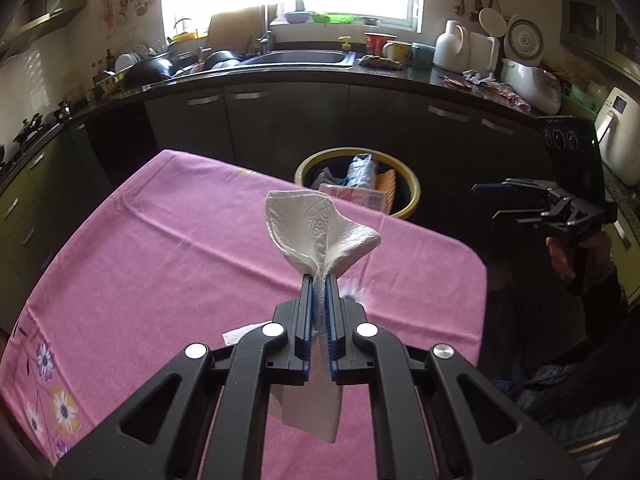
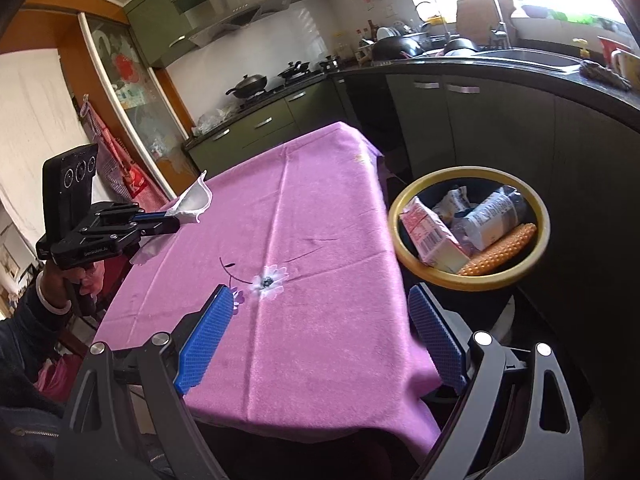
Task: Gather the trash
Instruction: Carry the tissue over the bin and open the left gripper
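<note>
Nearly done here: the left gripper (image 1: 318, 280) is clenched on a crumpled white paper napkin (image 1: 320, 232), lifted off the pink tablecloth (image 1: 160, 248). Just needs dropping into the yellow-rimmed bin (image 2: 404, 200), already holding cartons; the right gripper (image 2: 320, 332) hangs wide, holding nothing.

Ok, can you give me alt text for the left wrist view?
The left gripper is shut on a white napkin above a pink tablecloth. Beyond the table edge stands a yellow-rimmed bin with trash inside; the right gripper is open at right.
</note>
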The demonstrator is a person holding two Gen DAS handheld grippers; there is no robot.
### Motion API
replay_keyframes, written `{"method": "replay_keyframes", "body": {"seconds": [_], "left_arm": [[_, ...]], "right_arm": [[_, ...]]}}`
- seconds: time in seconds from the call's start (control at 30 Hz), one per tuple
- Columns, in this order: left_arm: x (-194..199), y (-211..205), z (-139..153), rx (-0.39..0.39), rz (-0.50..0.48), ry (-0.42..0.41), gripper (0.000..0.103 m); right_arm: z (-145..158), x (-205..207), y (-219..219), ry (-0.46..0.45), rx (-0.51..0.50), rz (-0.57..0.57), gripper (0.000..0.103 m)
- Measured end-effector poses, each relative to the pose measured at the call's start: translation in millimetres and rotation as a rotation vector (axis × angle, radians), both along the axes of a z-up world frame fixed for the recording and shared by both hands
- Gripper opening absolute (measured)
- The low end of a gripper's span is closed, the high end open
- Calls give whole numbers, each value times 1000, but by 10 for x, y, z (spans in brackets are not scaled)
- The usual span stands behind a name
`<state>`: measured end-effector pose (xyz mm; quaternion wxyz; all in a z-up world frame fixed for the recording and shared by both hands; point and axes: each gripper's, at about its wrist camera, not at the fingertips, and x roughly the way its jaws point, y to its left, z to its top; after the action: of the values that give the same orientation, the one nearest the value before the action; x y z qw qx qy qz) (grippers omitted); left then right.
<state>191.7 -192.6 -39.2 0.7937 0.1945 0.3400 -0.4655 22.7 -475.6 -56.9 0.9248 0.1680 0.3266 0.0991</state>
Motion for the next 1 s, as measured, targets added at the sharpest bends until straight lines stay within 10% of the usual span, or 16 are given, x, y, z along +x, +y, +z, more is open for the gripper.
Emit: {"method": "replay_keyframes", "body": {"seconds": [0.27, 0.8, 0.9, 1.0], "left_arm": [[250, -1330, 102, -4, -93, 65, 6], [1086, -3070, -788, 89, 147, 210, 10], [1221, -3102, -918, 98, 202, 262, 50], [1239, -3074, -967, 84, 221, 284, 65]], "right_arm": [[8, -268, -468, -39, 26, -106, 90], [-183, -484, -888, -41, 97, -138, 91], [-177, -462, -887, -35, 99, -137, 91], [-165, -443, -873, -32, 98, -132, 92]]}}
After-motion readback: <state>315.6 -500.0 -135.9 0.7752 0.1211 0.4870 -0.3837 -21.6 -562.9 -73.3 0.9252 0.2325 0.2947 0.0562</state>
